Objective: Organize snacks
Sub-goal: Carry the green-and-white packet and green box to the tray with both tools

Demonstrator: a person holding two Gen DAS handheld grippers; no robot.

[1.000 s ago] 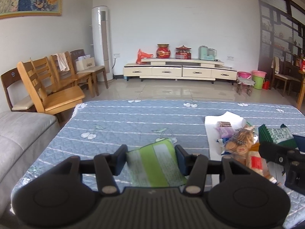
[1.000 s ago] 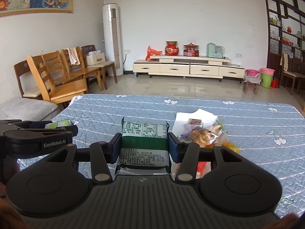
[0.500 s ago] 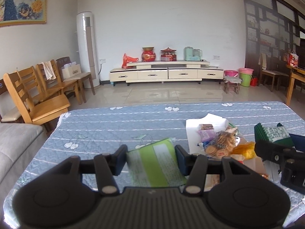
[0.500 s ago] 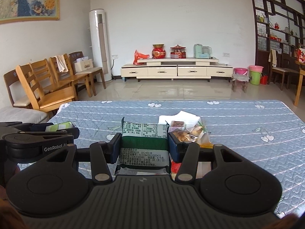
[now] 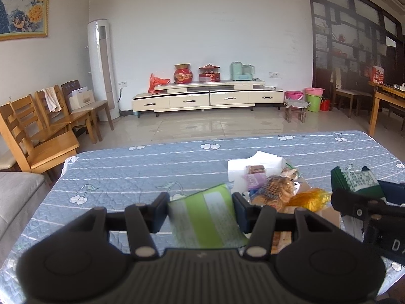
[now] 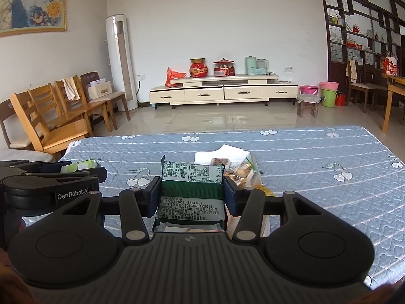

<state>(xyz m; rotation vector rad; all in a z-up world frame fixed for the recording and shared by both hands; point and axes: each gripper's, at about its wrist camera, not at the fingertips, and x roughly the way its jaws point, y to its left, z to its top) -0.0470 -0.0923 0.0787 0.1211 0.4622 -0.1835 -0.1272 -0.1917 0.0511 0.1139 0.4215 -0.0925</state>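
A light-green packet [image 5: 207, 217] is clamped between the pads of the left gripper [image 5: 200, 211]; it is flat and glossy, with broad bright-green bands on either side of a pale panel of fine print, and it is held tilted above the near part of the table [image 5: 126, 172], off the blue quilted cover. A dark-green packet [image 6: 191, 195] is gripped by the right gripper [image 6: 192, 197], pinched at both side edges; a white nutrition table is printed at its top, a plain dark-green band crosses its middle, and a white block of black text with a batch code fills its lower part. It is carried level above the near edge of the table, in front of the pile [image 6: 240, 171]. The pile is seen toward the middle of the table, on and beside a white sheet [image 5: 255, 162]: a small purple packet [image 5: 254, 181], a clear bag of brown biscuits [image 5: 274, 190] and an orange wrapper [image 5: 310, 197] are made out. The two grippers are held side by side, near each other.
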